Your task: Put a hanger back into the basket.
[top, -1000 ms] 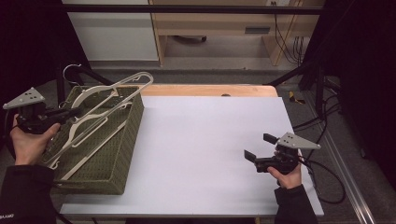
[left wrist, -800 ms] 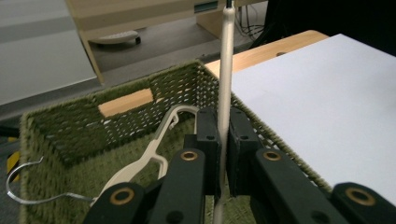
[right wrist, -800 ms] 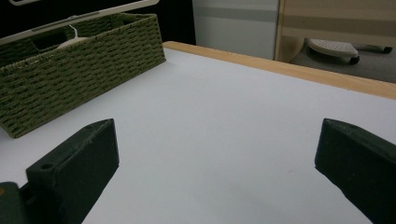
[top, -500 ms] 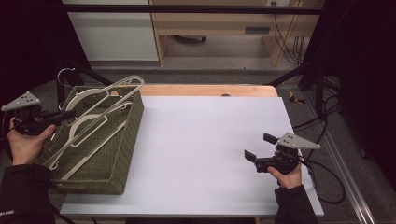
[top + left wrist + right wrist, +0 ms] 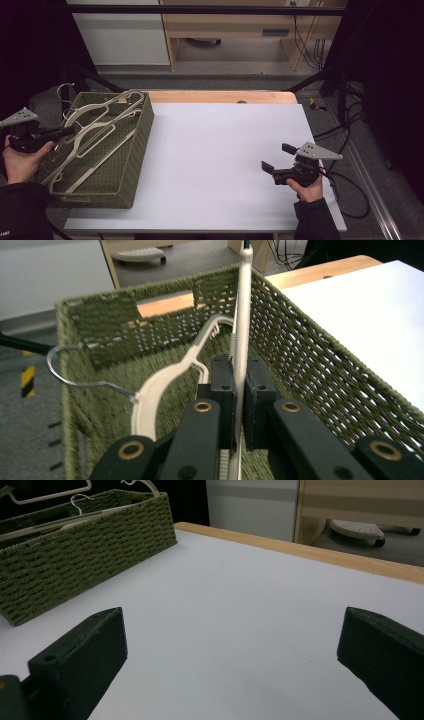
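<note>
A green woven basket [image 5: 127,150] sits on the white worktop [image 5: 220,150] at its 9 o'clock edge, and several cream hangers [image 5: 100,132] lie in it, their tops poking out over the far rim. The left hand-held gripper [image 5: 67,131] reaches in over the basket's 9 o'clock wall, held by the person's left hand [image 5: 22,160], with its grey plate uppermost. In the left gripper view its two black jaws are clenched on the thin bar of one cream hanger [image 5: 243,315], which stands on edge between them and runs up past the basket's far wall [image 5: 165,310]. A second hanger [image 5: 165,380] curves just beside the jaws at about 10 o'clock, its wire hook [image 5: 75,370] arching over the near-left rim (whether the two hangers touch I cannot tell). The right hand-held gripper [image 5: 280,157] is at the worktop's 4 o'clock, well apart from the basket, held in the right hand [image 5: 307,182], with a cable trailing off toward the worktop's 3 o'clock edge. Its jaws are spread wide and hold nothing; in the right gripper view they frame bare white surface, with the basket [image 5: 85,550] at 10 o'clock and the wooden edge strip [image 5: 320,552] of the worktop running across behind.
</note>
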Tool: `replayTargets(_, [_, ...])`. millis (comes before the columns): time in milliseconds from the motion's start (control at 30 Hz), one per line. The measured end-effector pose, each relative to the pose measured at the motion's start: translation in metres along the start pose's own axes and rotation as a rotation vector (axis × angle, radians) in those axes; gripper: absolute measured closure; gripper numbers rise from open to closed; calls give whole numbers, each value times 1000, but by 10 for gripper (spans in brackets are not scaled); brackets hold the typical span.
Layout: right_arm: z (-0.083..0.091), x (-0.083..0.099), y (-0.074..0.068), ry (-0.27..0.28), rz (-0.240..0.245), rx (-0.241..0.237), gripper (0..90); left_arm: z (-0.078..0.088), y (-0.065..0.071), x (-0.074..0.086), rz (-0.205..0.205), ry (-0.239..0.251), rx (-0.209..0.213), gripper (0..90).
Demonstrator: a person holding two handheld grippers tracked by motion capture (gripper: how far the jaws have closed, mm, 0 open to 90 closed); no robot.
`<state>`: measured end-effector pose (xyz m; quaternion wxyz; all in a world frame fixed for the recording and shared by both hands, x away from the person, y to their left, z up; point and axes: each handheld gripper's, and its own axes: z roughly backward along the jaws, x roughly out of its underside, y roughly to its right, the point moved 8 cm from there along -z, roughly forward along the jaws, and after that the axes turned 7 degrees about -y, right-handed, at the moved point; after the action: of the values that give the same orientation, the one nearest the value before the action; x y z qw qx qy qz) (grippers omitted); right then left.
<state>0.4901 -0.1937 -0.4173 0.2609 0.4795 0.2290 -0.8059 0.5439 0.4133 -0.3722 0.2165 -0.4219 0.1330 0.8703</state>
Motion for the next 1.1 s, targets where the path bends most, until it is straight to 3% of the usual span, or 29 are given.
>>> replayTargets(133, [-1,0,-1,-3,-5,0,3,-7,6,7,11,-35,13,854])
replayTargets(367, [0,0,-1,1,1,-4,3,-27,10,23,80,-106,43,854])
replayTargets(600, [0,0,-1,0,-4,-3,3,-40,8,37,148,-128,60,849])
replayTargets(667, [1,0,-1,2,-5,-3,3,-42,4,39,169,-136,38,842])
replayTargets(833, [1,0,-1,2,-6,-2,3,-46,-6,43,218,-185,-69,820])
replayTargets(967, [0,1,-1,-7,-3,-4,3,-48,-17,54,231,-295,-184,784])
replayTargets(1100, [-1,1,-1,-10,0,-4,3,-47,-22,60,257,-298,-204,714])
